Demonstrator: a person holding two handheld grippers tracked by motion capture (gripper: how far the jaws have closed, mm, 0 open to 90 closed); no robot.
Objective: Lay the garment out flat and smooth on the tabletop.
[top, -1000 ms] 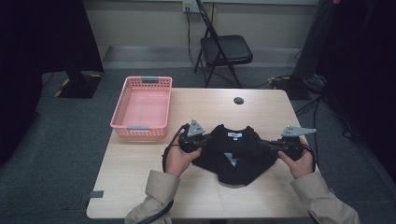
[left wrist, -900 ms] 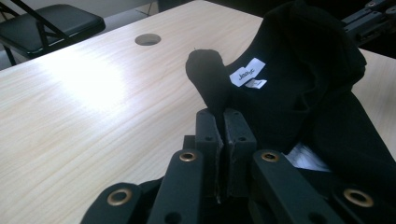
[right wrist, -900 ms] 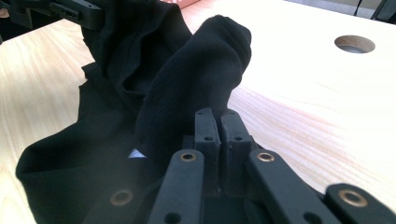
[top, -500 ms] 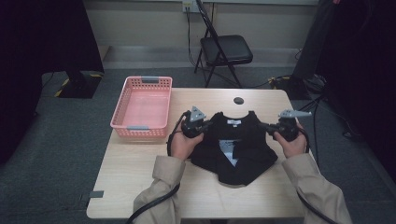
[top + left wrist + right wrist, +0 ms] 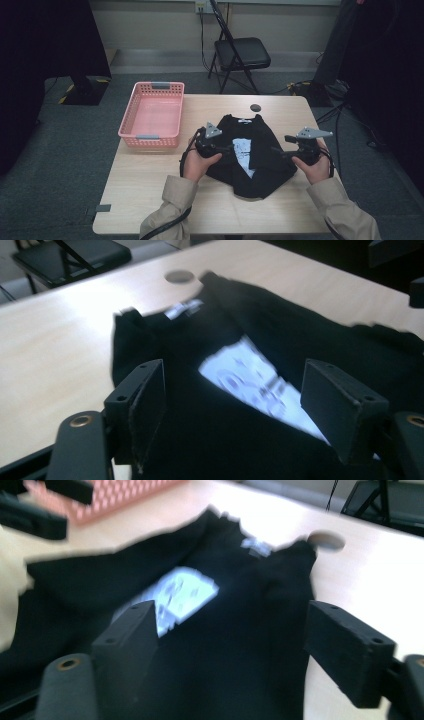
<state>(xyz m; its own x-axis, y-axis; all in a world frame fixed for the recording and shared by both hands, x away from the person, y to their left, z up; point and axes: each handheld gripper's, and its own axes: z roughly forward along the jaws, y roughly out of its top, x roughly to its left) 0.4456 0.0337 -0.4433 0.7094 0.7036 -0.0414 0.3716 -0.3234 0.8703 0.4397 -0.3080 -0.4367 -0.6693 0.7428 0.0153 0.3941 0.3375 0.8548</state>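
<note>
A black T-shirt [image 5: 260, 170] with a white print [image 5: 243, 150] lies on the wooden table [image 5: 150, 190], both its sides folded in over the middle. My left gripper [image 5: 227, 149] rests at the shirt's left edge and my right gripper [image 5: 278, 150] at its right edge, pointing at each other. Both have just been opening. In the left gripper view the jaws of the left gripper [image 5: 240, 390] stand wide over the shirt [image 5: 280, 335] without pressing it. In the right gripper view the right gripper [image 5: 235, 635] hangs likewise over the cloth [image 5: 260, 630].
A pink plastic basket [image 5: 148, 136] stands on the table's left, close to my left hand. A small dark disc [image 5: 256, 107] lies beyond the shirt's collar. A black folding chair [image 5: 242, 52] stands behind the table. Bare tabletop lies in front of the shirt.
Both grippers carried the shirt's sides inward over its middle, then opened and let the cloth go. The hands have drawn back a little toward the person.
</note>
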